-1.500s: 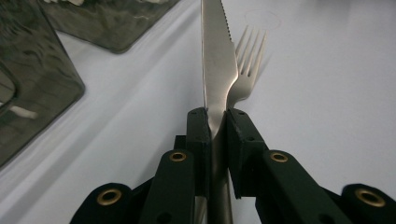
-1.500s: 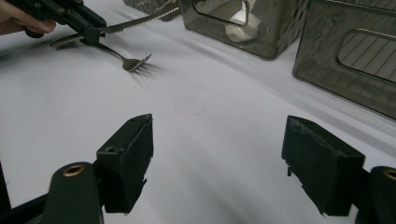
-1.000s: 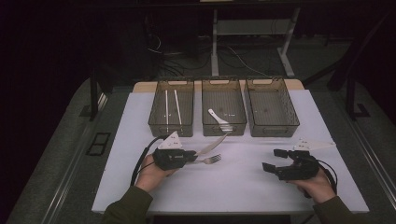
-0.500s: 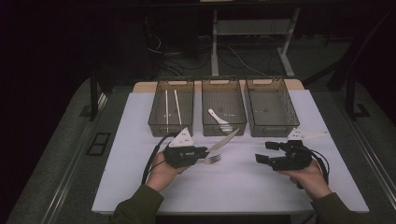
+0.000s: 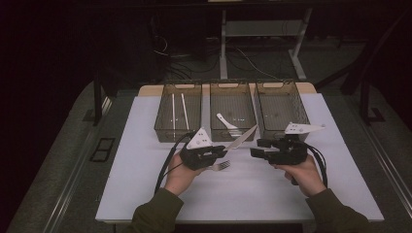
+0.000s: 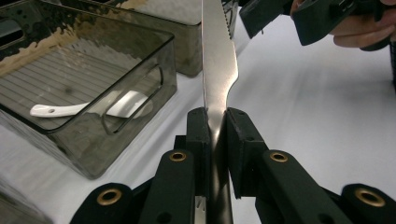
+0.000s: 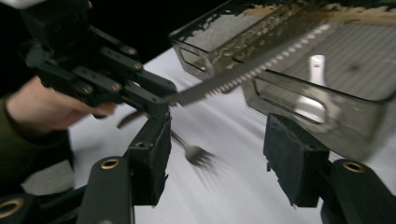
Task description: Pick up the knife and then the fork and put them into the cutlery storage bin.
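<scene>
High view, table (image 5: 145,194): your sorting surface.
Bins (image 5: 233,104): spoon and sticks sorted inside.
Left gripper (image 5: 221,151): clamped on knife (image 5: 240,139), lifted off the table, blade toward the bins.
Right gripper (image 5: 256,148): jaws apart, closing, nothing between them.
Fork (image 5: 219,166): awaits you.

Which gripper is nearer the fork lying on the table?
Left. The left gripper, shut on the knife, is just above the fork; the right gripper is farther off to its right, jaws apart.
</scene>
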